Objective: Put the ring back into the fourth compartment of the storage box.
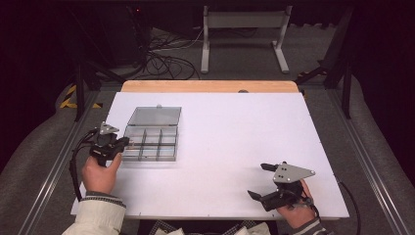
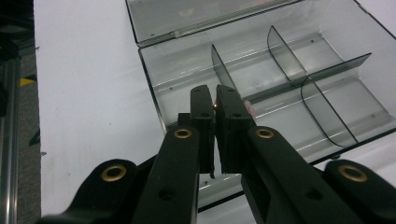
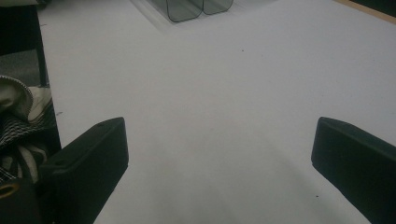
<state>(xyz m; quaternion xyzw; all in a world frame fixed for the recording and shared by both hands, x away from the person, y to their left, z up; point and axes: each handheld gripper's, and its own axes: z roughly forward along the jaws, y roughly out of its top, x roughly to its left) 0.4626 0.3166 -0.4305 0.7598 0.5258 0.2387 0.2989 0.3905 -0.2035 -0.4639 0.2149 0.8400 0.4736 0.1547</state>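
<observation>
While the left gripper (image 2: 215, 100) hangs over the smoky clear plastic compartment box (image 2: 299, 60), fingers nearly pressed together on something tiny, lower it straight; the right gripper (image 1: 264, 181) rests spread.

A white table (image 1: 220, 147) carries an open smoky-clear compartment box (image 1: 151, 134) near its left edge.

beyond the white board

a white table top (image 1: 230, 147) lies over a wooden board (image 1: 210, 86) whose far edge shows. behind it a pale metal stand (image 1: 243, 34) rests on grey floor beside a tangle of black cables (image 1: 161, 58). yellow-black hazard tape (image 1: 73, 98) marks the left floor. what seems a small red light (image 1: 137, 10) glows in the dark.
</observation>
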